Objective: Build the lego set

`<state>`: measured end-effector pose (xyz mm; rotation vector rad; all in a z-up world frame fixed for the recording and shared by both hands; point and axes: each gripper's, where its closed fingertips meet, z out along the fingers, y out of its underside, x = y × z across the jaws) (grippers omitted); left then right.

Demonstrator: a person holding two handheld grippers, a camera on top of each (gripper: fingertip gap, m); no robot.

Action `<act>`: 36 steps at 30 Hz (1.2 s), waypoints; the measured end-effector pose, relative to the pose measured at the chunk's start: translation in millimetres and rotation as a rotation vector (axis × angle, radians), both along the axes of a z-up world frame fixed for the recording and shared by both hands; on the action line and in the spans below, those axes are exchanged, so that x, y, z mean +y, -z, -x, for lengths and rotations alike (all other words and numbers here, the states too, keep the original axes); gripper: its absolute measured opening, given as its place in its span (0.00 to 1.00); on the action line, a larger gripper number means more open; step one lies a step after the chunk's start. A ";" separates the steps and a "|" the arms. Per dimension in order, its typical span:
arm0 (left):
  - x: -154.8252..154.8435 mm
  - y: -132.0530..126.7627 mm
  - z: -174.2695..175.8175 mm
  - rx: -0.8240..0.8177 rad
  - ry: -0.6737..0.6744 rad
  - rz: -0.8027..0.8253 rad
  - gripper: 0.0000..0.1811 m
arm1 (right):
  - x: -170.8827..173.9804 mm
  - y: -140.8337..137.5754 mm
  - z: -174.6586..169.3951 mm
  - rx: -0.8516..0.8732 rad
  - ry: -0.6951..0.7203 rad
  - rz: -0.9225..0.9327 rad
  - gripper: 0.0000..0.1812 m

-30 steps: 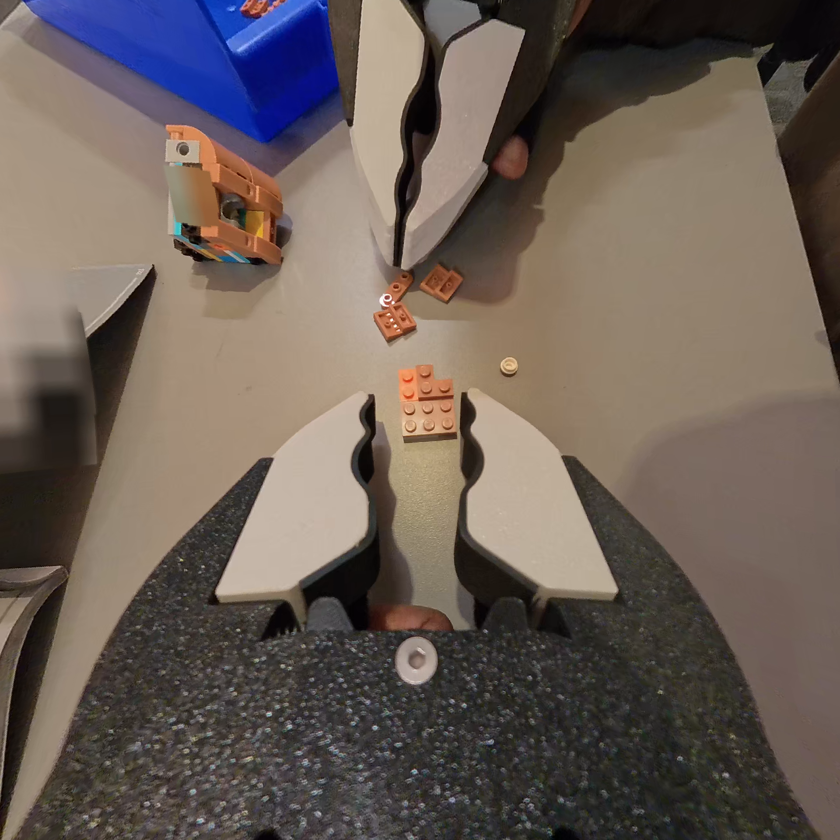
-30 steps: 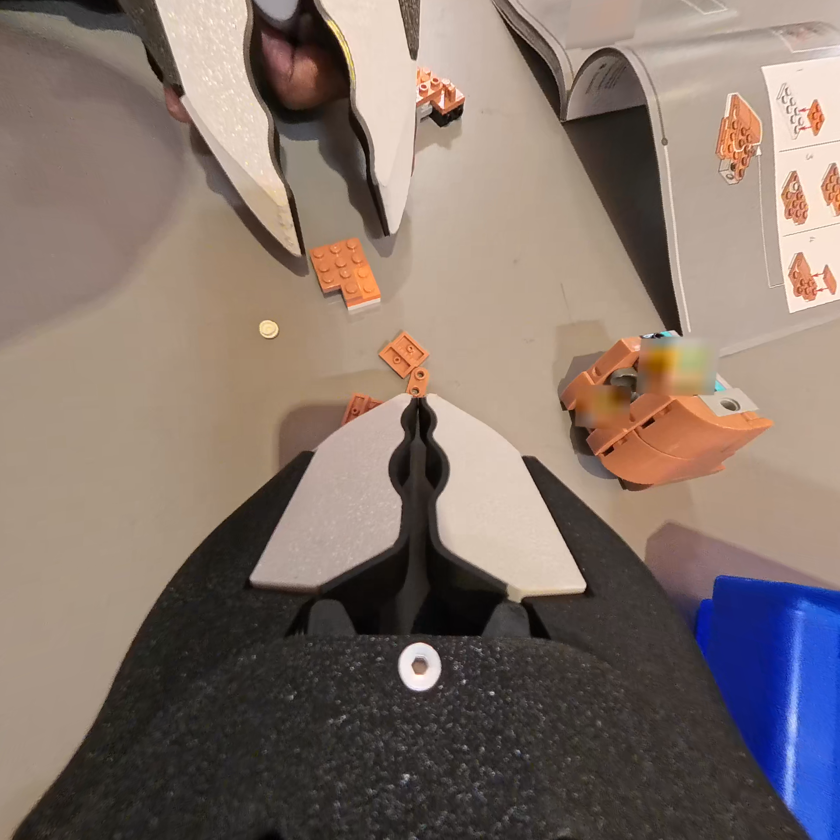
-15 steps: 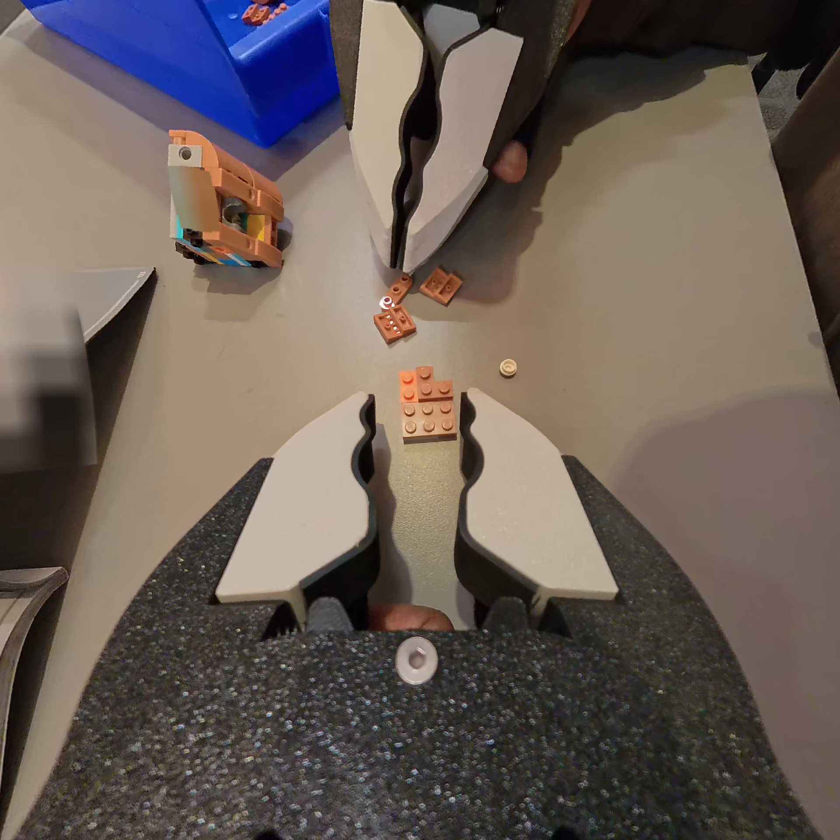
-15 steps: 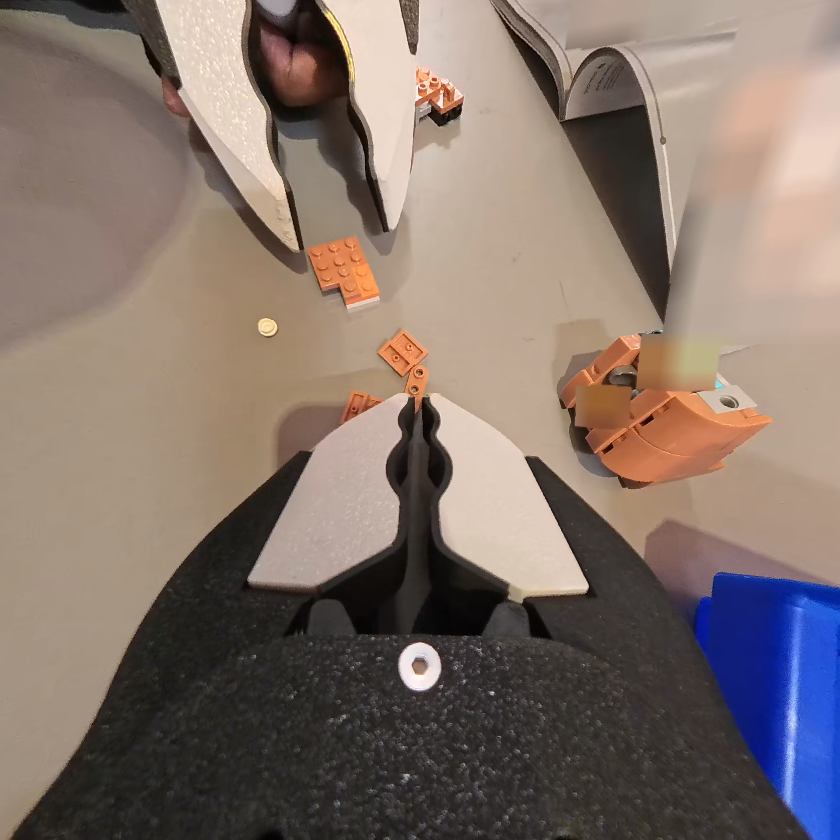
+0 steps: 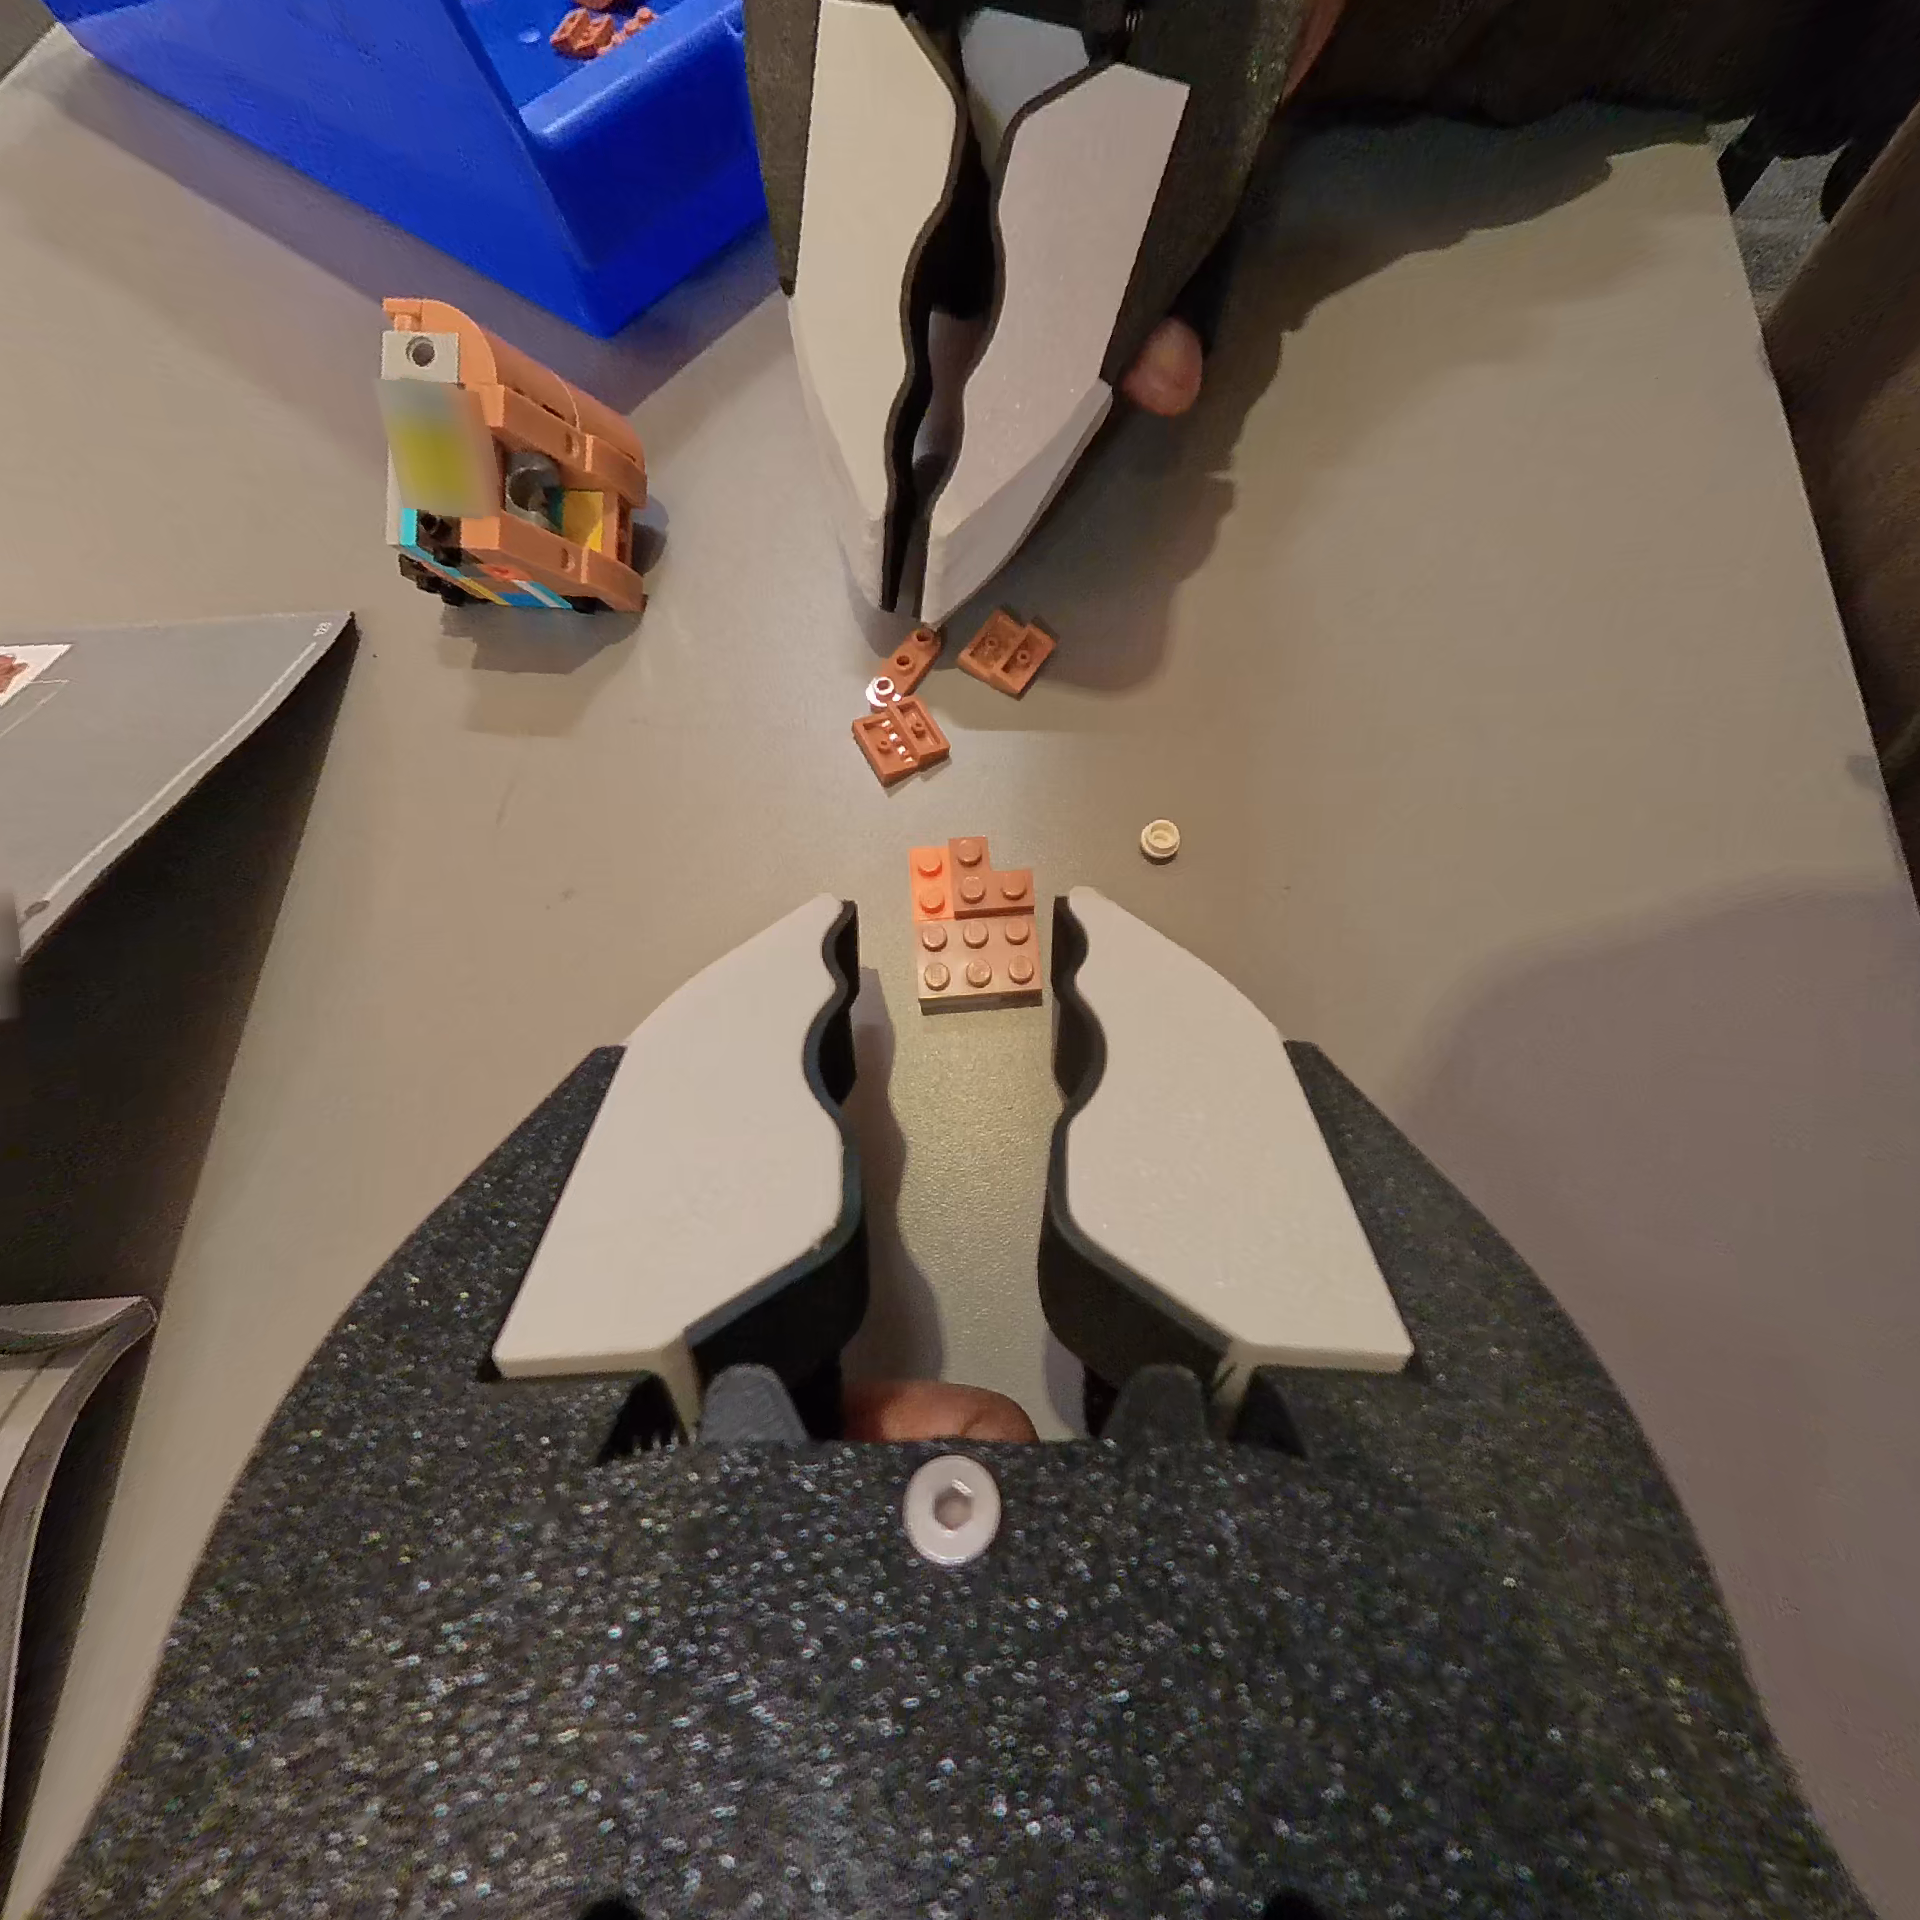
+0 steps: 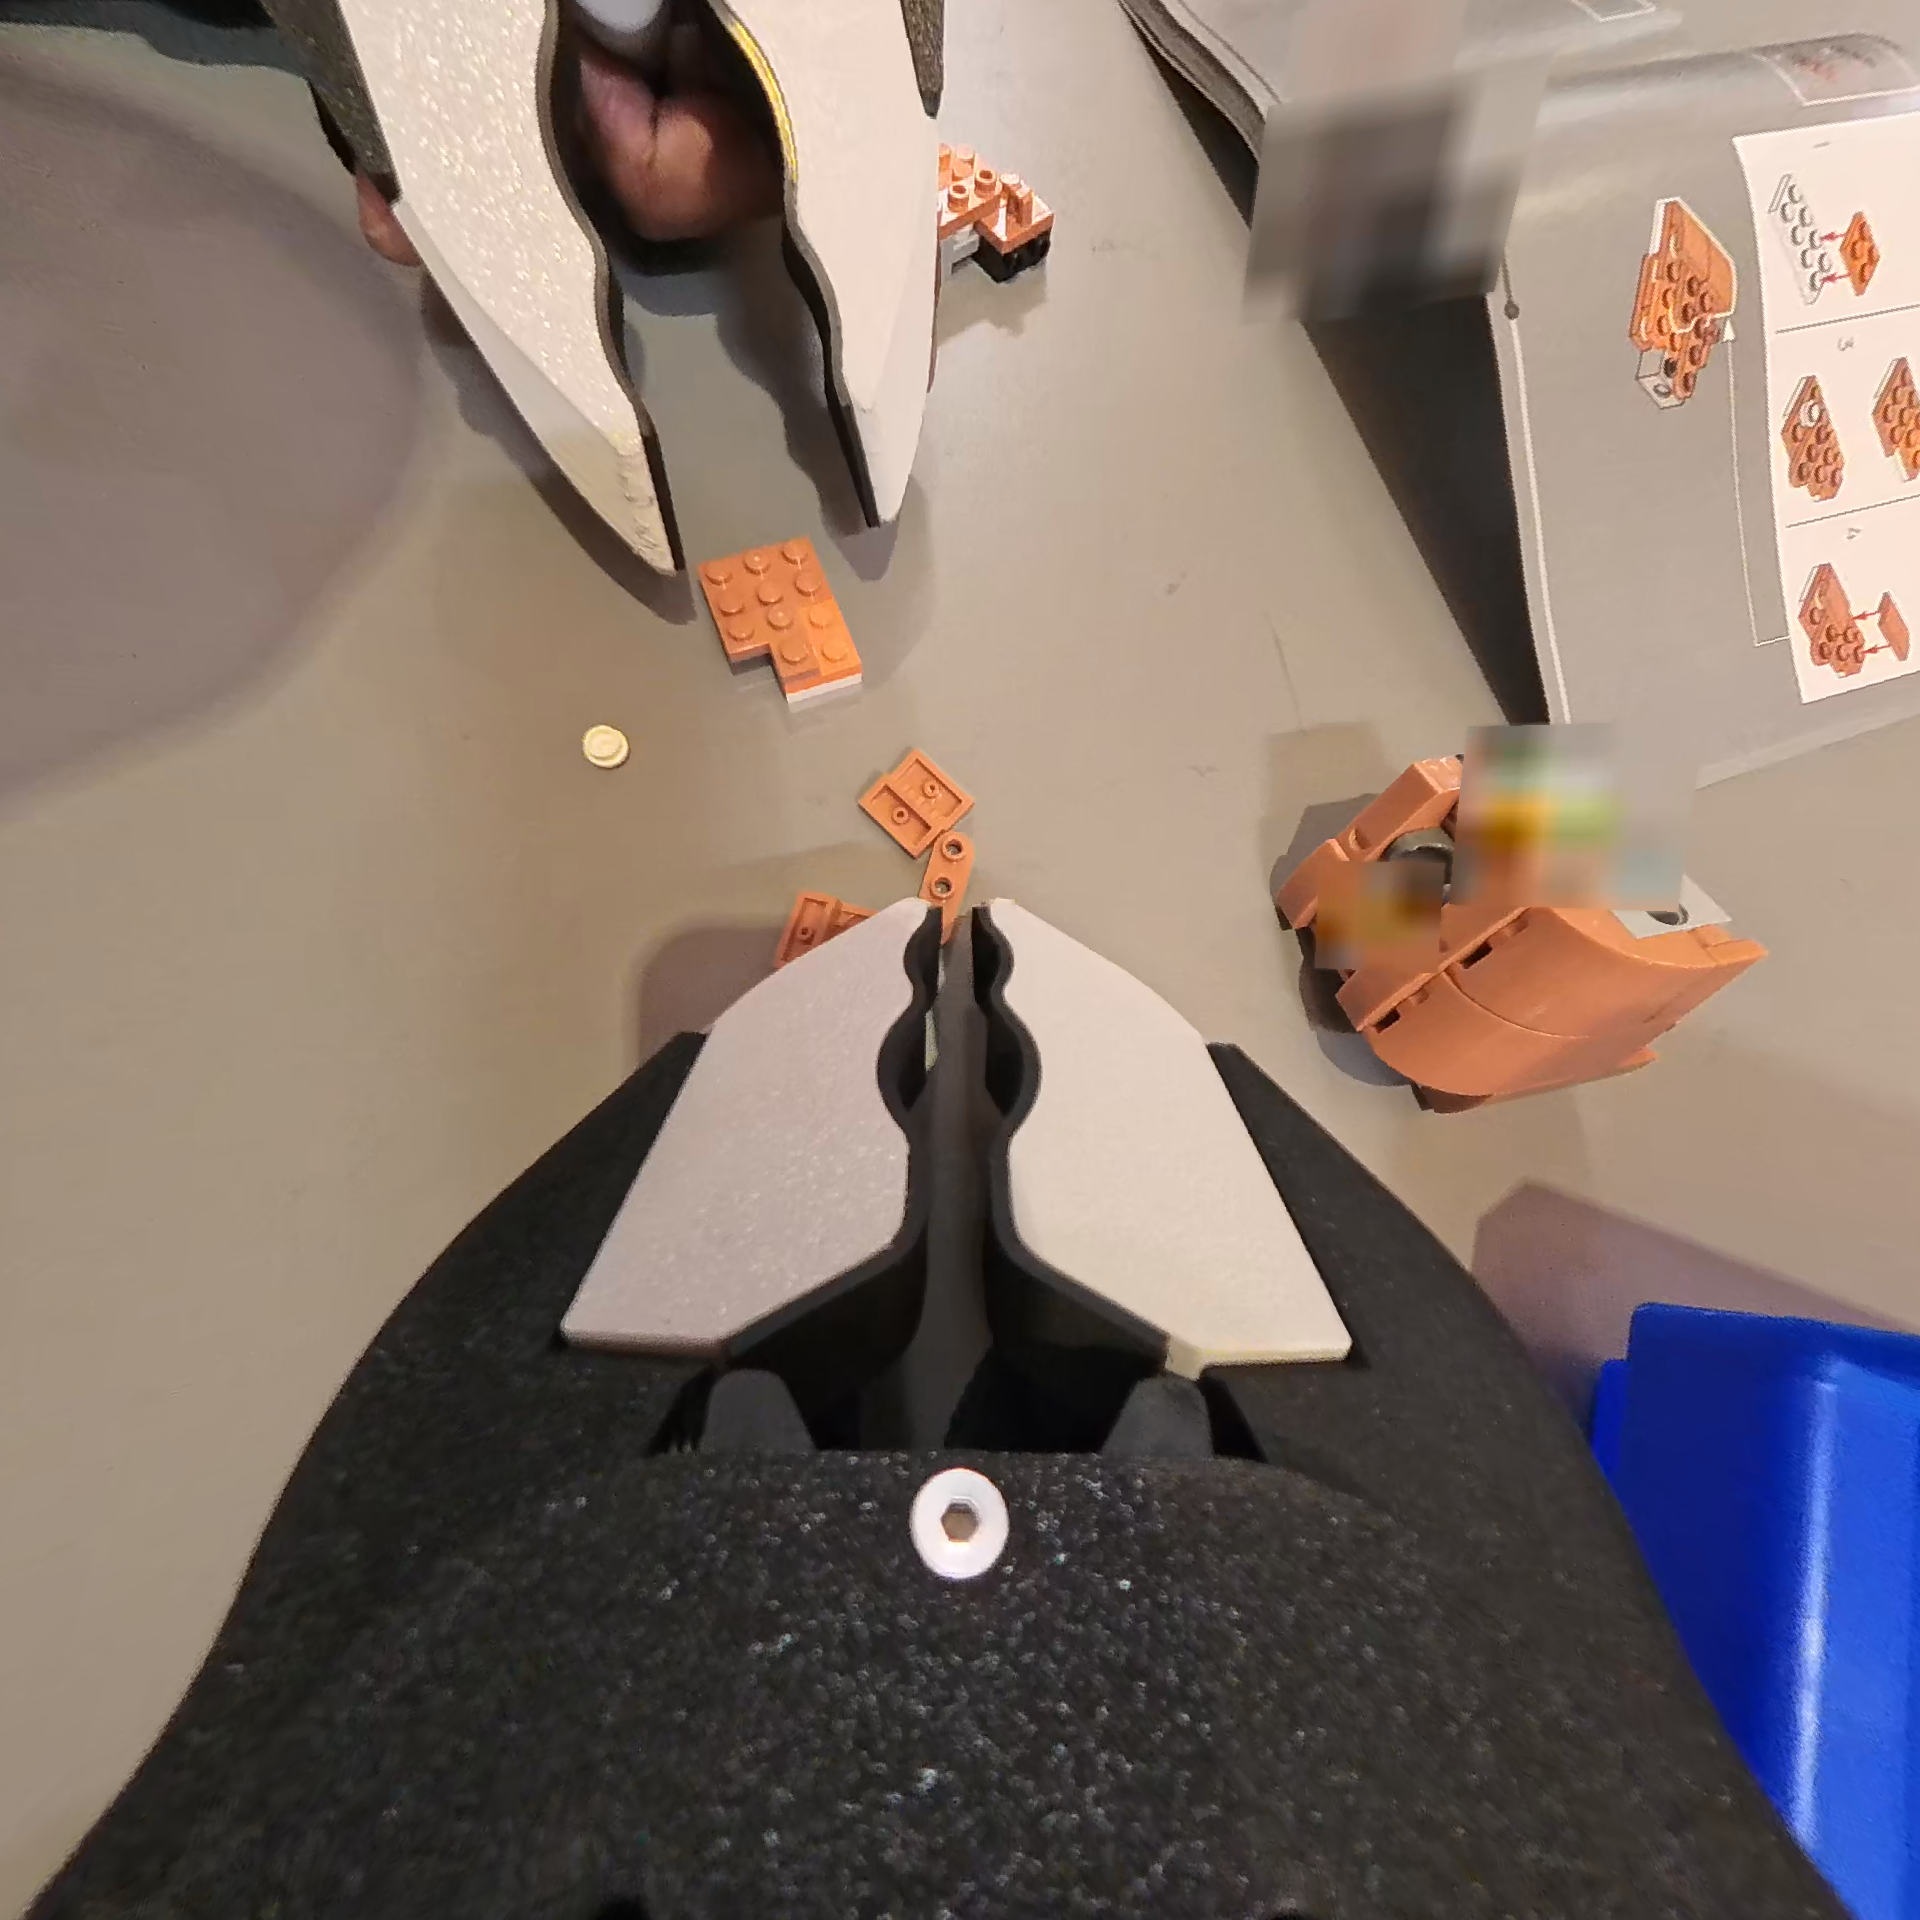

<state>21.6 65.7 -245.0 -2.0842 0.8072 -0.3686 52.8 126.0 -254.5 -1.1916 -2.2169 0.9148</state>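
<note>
Two grippers face each other across a stepped plate assembly [image 5: 975,933], a small stack of orange and brown studded Lego plates lying flat on the grey worktop [image 5: 1455,727], and it serves as the landmark here. Over the last second almost nothing on the worktop has moved; the one real change is at the right gripper [image 6: 958,912], whose jaws were pressed together and now show a narrow slit, tips just at the near end of a small one-by-two orange plate [image 6: 947,864] lying beyond the assembly from the left side. My reading is that it is readying to pinch that little plate, or has just let go of it; the plate is flat on the worktop, not lifted. The left gripper [image 5: 956,914] is spread wide, one finger either side of the assembly's near end, not touching it, seemingly poised to steady it. Two square brown-orange plates [image 5: 900,736] [image 5: 1006,650] lie just past the assembly beside the small plate, and a tan round stud [image 5: 1161,840] sits off to its right in the left wrist view. Farther away to the left stand a half-built orange model [image 5: 514,478] and a blue parts bin [image 5: 499,135]. An open instruction booklet [image 6: 1683,364] shows build diagrams; I read out no writing, and no brand mark is legible.
</note>
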 end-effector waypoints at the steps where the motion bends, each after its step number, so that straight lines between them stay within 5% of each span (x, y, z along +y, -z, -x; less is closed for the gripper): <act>1: 0.0 0.0 0.0 0.000 0.000 0.000 0.20 | 0.1 0.1 0.1 -0.001 0.001 0.000 0.03; 13: 0.6 0.7 -0.1 0.005 -0.002 0.003 0.20 | -2.0 5.0 0.9 -0.021 -0.004 -0.028 0.09; 36: -13.3 14.3 -5.8 0.078 0.036 0.106 0.17 | -4.0 0.8 1.8 -0.037 0.060 -0.057 0.03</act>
